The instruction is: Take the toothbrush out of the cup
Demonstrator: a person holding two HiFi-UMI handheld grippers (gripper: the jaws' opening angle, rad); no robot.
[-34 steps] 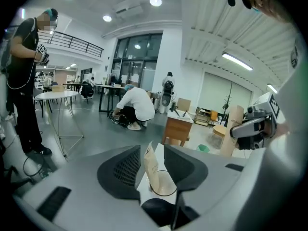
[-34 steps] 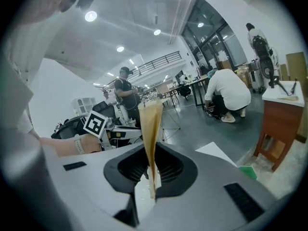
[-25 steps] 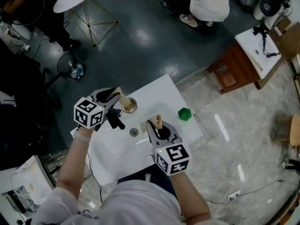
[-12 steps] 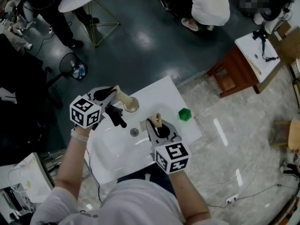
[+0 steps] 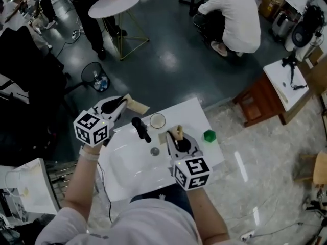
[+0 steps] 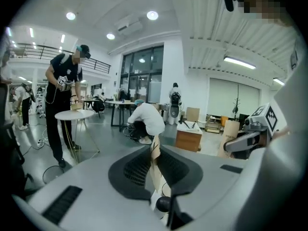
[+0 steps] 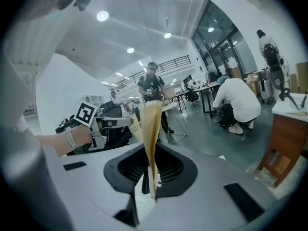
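Observation:
A paper cup (image 5: 157, 120) stands on the white washbasin top (image 5: 194, 116), with nothing showing in it. My left gripper (image 5: 122, 104) is held up and left of the cup, its jaws closing on a tan paper-wrapped toothbrush (image 5: 136, 106) that is clear of the cup. In the left gripper view the tan wrapper (image 6: 155, 160) stands upright, pinched between the black pads. My right gripper (image 5: 175, 135), just right of the cup, is shut on a second tan paper packet (image 5: 177, 131); that packet (image 7: 149, 129) rises between its pads.
A black faucet (image 5: 141, 128) and a drain (image 5: 155, 150) lie between the grippers over the basin (image 5: 127, 162). A green cube (image 5: 209, 135) sits at the right. Beyond are a round white table (image 5: 113, 4), a crouching person (image 5: 232, 17) and a wooden stand (image 5: 263, 98).
My left gripper closed on the tan wrapped toothbrush that stood in the cup and lifted it up and away to the left. The right gripper rose a little with its packet.

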